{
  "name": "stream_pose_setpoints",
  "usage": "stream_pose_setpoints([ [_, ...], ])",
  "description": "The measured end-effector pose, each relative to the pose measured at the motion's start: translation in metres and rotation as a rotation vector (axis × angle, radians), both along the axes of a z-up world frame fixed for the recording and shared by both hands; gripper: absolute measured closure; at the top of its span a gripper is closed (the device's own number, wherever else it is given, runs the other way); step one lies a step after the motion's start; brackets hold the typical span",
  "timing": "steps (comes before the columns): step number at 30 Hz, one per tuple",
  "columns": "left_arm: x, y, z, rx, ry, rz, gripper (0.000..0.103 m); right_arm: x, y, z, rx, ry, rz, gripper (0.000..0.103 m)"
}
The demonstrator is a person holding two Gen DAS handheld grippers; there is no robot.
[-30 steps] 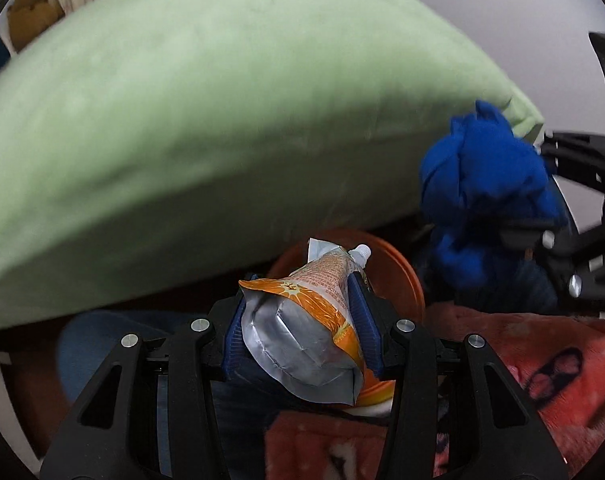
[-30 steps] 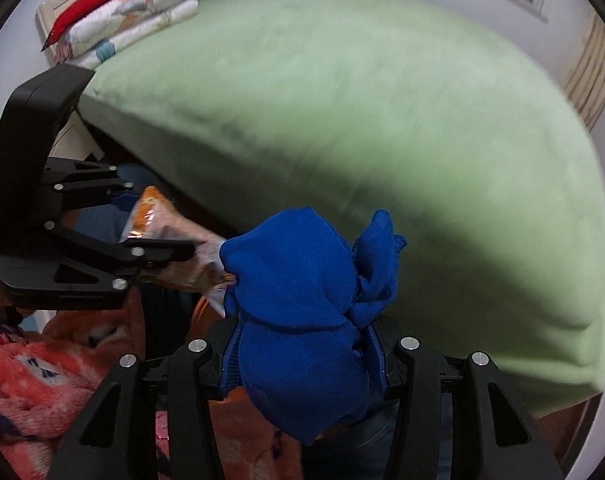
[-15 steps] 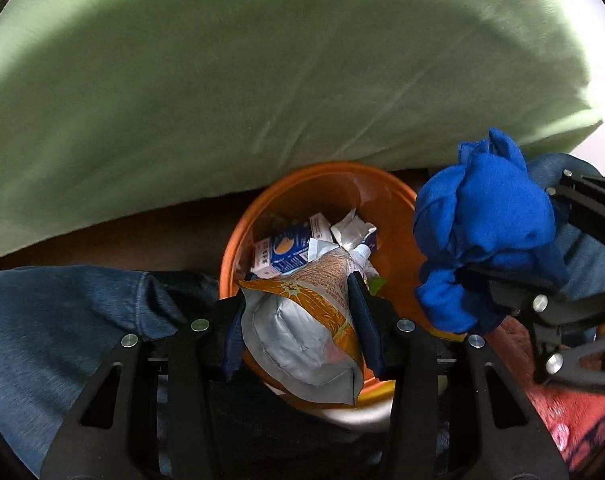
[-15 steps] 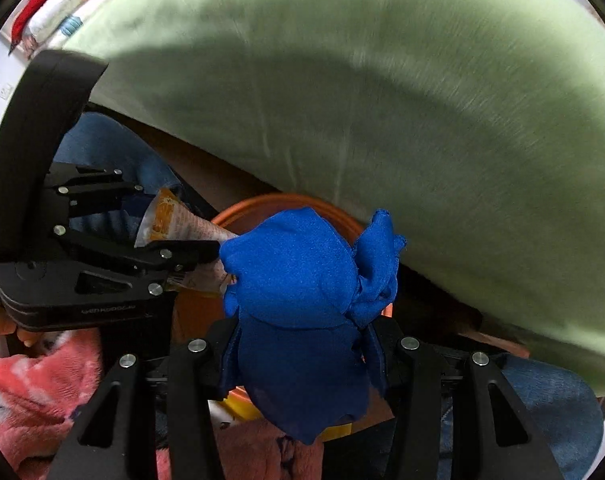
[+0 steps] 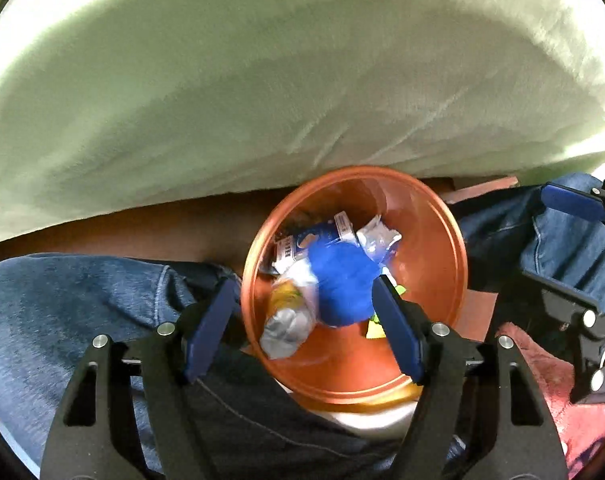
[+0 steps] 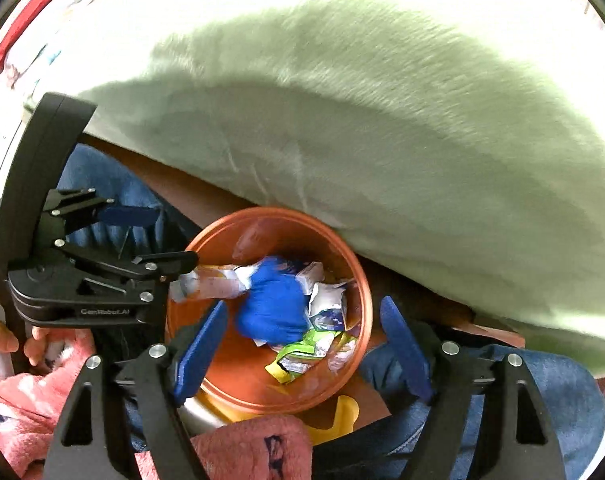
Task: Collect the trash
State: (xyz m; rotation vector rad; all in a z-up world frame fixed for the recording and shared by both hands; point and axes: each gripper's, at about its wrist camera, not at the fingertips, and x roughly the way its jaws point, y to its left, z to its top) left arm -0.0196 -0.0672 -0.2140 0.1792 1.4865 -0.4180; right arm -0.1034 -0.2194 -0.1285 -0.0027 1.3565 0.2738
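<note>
Between opening left claw (image 5: 304, 320) pads, orange bin (image 5: 442, 248) rim, blue cloth (image 5: 342, 284) inside

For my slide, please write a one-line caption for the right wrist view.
Right gripper opening over the orange bin as the blue cloth lands among the wrappers.

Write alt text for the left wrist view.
An orange bin below the opening left claw holds a blue cloth wad, a silver-orange pouch and cartons. A green cushion fills the top.
</note>
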Motion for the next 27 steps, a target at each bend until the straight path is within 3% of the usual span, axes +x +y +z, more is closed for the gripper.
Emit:
stream_pose_setpoints([
  [9, 0.008, 0.011, 0.069, -0.038, -0.215, 0.045, 0.031, 0.007, -0.017, 0.055, 0.028, -0.160, -0.058, 0.023],
  [11, 0.012, 0.015, 0.090, -0.044, -0.285, 0.060, 0.024, 0.011, -0.019, 0.078, 0.025, -0.237, -0.069, 0.022],
  [19, 0.042, 0.022, 0.182, -0.084, -0.597, 0.162, 0.021, 0.025, -0.031, 0.164, -0.033, -0.615, -0.176, 0.016],
  [27, 0.057, 0.028, 0.263, -0.129, -0.832, 0.247, 0.018, 0.039, -0.037, 0.221, -0.064, -0.811, -0.221, 0.011],
])
